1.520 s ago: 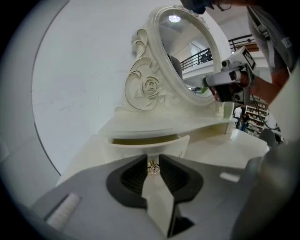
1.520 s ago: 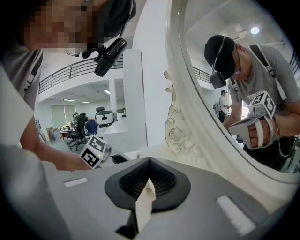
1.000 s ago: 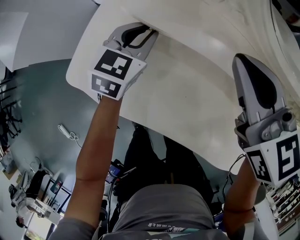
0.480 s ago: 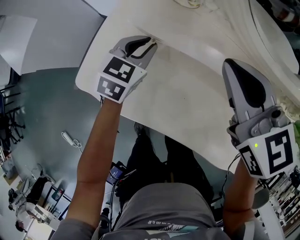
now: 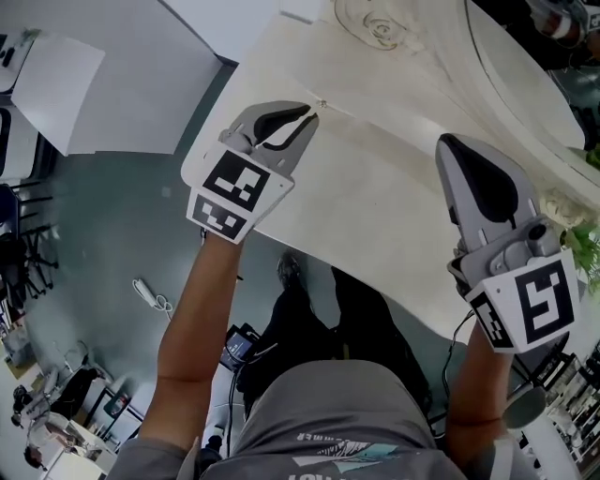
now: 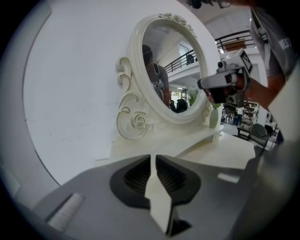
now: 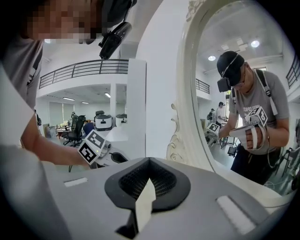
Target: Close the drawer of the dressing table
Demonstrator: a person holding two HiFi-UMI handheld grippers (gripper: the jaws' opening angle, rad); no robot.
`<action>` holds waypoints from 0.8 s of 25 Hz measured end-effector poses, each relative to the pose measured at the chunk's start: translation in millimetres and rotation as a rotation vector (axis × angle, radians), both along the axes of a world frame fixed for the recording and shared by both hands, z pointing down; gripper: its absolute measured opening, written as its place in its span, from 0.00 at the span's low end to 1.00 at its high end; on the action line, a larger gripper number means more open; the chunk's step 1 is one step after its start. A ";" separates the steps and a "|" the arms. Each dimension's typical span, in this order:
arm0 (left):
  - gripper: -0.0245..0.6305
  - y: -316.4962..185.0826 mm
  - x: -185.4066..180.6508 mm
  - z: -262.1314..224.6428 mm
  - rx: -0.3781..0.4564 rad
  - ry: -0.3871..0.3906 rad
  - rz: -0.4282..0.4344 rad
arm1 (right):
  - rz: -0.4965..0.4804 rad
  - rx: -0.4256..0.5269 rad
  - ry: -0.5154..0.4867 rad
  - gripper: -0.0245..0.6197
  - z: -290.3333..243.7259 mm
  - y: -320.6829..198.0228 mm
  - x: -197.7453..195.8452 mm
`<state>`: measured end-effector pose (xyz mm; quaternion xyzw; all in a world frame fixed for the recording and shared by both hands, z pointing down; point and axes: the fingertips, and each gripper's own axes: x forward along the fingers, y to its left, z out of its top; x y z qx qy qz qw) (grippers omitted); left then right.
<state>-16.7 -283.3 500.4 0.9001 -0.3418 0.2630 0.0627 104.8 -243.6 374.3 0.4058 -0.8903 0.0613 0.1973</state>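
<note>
The cream dressing table top (image 5: pixel 375 216) fills the middle of the head view; its drawer is hidden below the top and shows in no view. My left gripper (image 5: pixel 311 110) lies low over the table's far left part, jaws shut with nothing between them, tip by a thin seam. In the left gripper view the left gripper (image 6: pixel 153 160) points along the top toward the mirror. My right gripper (image 5: pixel 448 143) hovers over the right part of the top, also shut and holding nothing. In its own view the right gripper (image 7: pixel 149 165) faces the mirror frame.
An oval mirror (image 6: pixel 169 65) in a carved cream frame (image 5: pixel 380 28) stands at the back of the table. A small pale green vase (image 6: pixel 214 117) sits by its right side. Grey floor with a white cable (image 5: pixel 150 295) lies left of the table edge.
The head view has shifted so the table sits lower in frame and more of the carved mirror base shows. Both grippers keep nearly the same places over the top, still shut.
</note>
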 end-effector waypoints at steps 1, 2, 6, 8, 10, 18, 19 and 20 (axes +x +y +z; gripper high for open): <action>0.09 5.7 -1.0 -13.4 0.015 0.007 0.008 | 0.000 0.007 0.000 0.04 -7.3 3.9 -2.0; 0.08 11.5 -2.1 -26.7 0.029 0.014 0.016 | -0.002 0.012 0.000 0.04 -14.2 8.0 -4.3; 0.04 34.2 -6.6 -76.5 0.091 0.042 0.049 | -0.005 0.031 -0.001 0.04 -35.8 24.5 -13.6; 0.04 44.8 -9.1 -98.6 0.120 0.055 0.061 | -0.006 0.038 -0.002 0.04 -43.9 32.1 -16.9; 0.04 55.8 -13.0 -121.5 0.147 0.070 0.068 | -0.009 0.047 -0.004 0.04 -54.9 40.8 -21.5; 0.04 96.9 -34.2 -209.4 0.244 0.132 0.070 | -0.009 0.113 -0.003 0.04 -107.4 70.5 -44.5; 0.04 102.9 -36.5 -217.8 0.253 0.134 0.073 | -0.010 0.118 -0.003 0.04 -112.9 74.6 -47.1; 0.04 109.7 -38.7 -225.8 0.262 0.134 0.079 | -0.010 0.121 -0.003 0.04 -117.9 79.4 -49.9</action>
